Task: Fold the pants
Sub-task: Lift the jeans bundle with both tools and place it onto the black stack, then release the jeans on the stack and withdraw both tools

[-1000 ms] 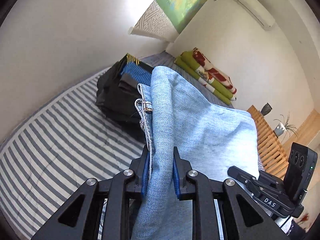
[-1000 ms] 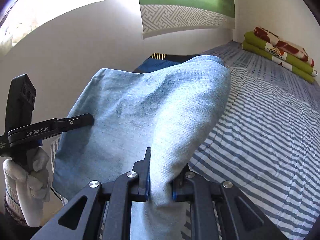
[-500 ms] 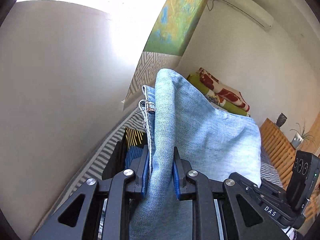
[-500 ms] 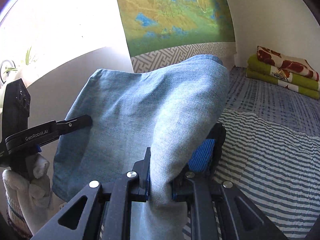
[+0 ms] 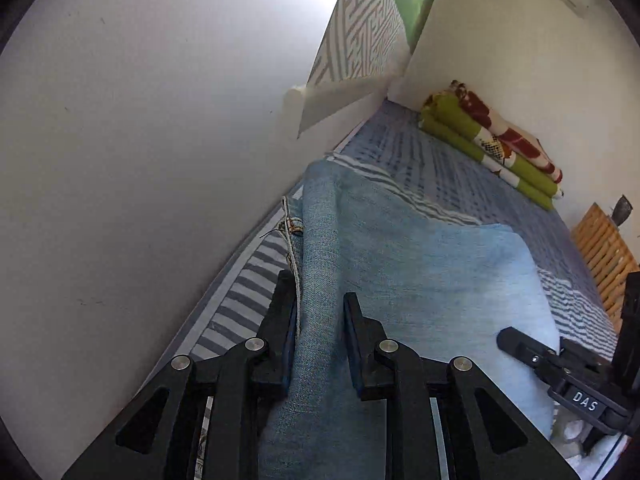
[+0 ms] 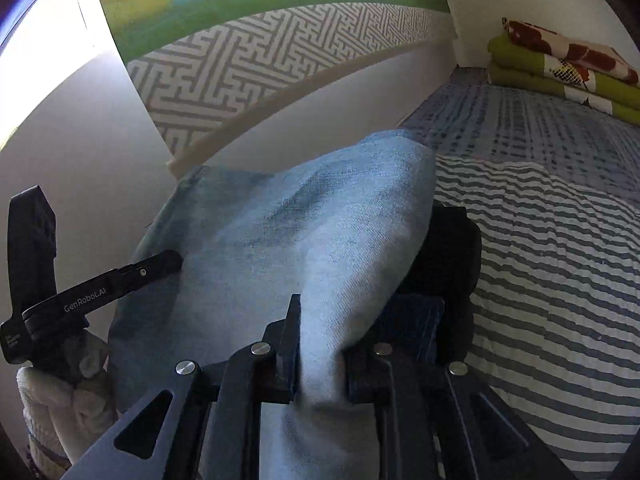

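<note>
The folded light-blue denim pants (image 5: 420,280) hang as one thick bundle between the two tools, above a bed with a grey-and-white striped cover (image 6: 560,272) and close to the white wall (image 5: 140,140).

In the left wrist view the left tool (image 5: 320,312) has one end of the bundle between its fingers — the seam side, with a frayed hem and loose threads, runs along the left finger (image 5: 284,312). The jaws are opening: the left pad lies against the cloth, while a thin gap shows at the right pad. The right tool's dark finger, marked "DAS", shows at the far edge of the fabric.

In the right wrist view the right tool (image 6: 320,332) has the other end, a rounded fold of denim rising ahead of it. Its jaws are opening too, with the cloth still filling the space between both pads. Just beside and under the fold sits a dark pile of folded clothes (image 6: 452,256) with a blue garment at its near side. The left tool, marked "GenRobot.AI", reaches in from the left, carried by a hand in a white glove (image 6: 60,392).

At the bed's far end lies a folded green blanket with a red-and-white pattern (image 6: 560,68). A green-and-yellow wall hanging with a grey maze border (image 6: 260,52) is on the wall.
</note>
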{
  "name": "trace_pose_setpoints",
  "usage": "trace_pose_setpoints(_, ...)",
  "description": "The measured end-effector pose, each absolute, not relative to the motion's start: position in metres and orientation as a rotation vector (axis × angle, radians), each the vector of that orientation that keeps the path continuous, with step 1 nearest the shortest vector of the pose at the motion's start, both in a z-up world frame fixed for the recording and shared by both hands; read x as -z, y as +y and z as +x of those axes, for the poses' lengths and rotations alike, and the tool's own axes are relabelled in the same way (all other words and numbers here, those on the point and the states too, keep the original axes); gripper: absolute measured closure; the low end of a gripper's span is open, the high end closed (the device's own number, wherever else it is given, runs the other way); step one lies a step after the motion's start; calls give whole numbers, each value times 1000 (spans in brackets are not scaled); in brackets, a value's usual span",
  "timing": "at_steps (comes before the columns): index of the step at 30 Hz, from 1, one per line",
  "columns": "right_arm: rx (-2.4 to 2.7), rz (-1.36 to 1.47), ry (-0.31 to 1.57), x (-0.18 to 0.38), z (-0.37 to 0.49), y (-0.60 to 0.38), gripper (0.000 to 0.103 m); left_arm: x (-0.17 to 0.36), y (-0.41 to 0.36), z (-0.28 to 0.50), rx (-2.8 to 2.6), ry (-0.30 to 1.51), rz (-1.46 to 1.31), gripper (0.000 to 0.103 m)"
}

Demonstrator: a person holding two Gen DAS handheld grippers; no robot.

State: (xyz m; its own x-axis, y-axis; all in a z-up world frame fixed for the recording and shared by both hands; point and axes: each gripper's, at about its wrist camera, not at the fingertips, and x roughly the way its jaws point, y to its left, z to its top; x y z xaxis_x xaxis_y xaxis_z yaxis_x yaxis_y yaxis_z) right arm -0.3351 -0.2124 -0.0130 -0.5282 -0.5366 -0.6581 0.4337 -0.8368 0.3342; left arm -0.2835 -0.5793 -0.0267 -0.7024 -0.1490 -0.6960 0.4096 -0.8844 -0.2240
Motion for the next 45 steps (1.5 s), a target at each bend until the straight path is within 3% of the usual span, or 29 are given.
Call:
trace_pose_setpoints(2,2360,1116,-114,24,-343,-211,70,39,-593,-291,2542,583,1031,57)
trace_pose_setpoints(4,2368,1124,-112,27,-346,-200,66,39,-608,-289,2524,648,1002,55)
trace_pose_setpoints(6,2392,1108,-144,21,-345,-182,53,30,-612,-282,2509,608,944,55)
trace_pose_setpoints(13,2510,978,-102,-8,-309,-148,53,-3,-554,-245,2611,516,929,58)
trace_pose_setpoints(14,2498,947,-87,-12,-298,-148,57,-4,-541,-241,2639,500,940,58)
trace_pose_setpoints(18,2449,868,40,-16,-255,-166,61,-1,-488,-229,2686,462,1022,58)
trace_pose_setpoints(22,2445,965,231,9,-237,-189,61,23,-456,-215,2639,441,1133,57)
trace_pose_setpoints(30,2351,1160,216,28,-183,-131,61,28,-406,-149,2595,444,1184,57)
trace_pose_setpoints(34,2398,1162,247,16,-133,-89,61,15,-364,-96,2607,395,1180,57)
trace_pose_setpoints(38,2441,1150,231,-6,-84,-50,61,-1,-312,-34,2632,393,1155,49)
trace_pose_setpoints(45,2509,1122,253,-34,3,3,60,-23,-226,67,2666,400,1151,45)
